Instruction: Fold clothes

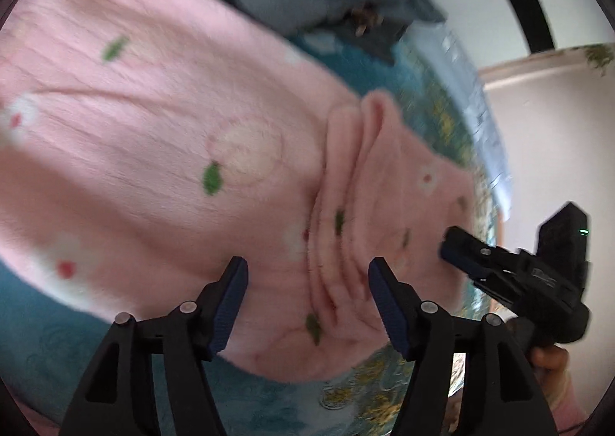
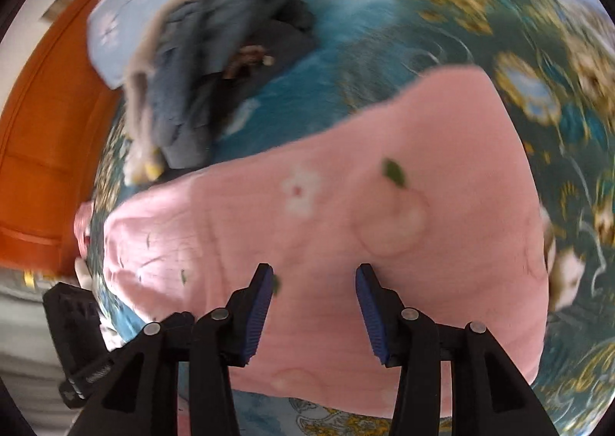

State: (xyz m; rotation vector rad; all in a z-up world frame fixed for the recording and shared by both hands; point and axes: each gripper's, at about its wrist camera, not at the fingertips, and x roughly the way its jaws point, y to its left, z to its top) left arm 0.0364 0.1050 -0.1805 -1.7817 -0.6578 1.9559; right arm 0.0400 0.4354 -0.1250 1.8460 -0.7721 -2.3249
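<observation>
A pink fleece garment (image 1: 161, 136) with white flowers and green leaves lies spread on the bed, with a bunched fold (image 1: 346, 205) running through it. My left gripper (image 1: 307, 267) hovers over that fold, open, and its pads do not press the cloth. In the right wrist view the same pink garment (image 2: 346, 228) lies flat, and my right gripper (image 2: 314, 272) stands open just above it. The right gripper (image 1: 449, 246) also shows in the left wrist view, at the garment's right edge, held by a hand (image 1: 549, 359).
A teal bedspread (image 2: 384, 36) with a gold floral print lies under the garment. A pile of blue-grey and dark clothes (image 2: 200, 63) sits at the far side, by a light blue pillow (image 2: 115, 32). An orange wooden panel (image 2: 46, 128) stands at the left.
</observation>
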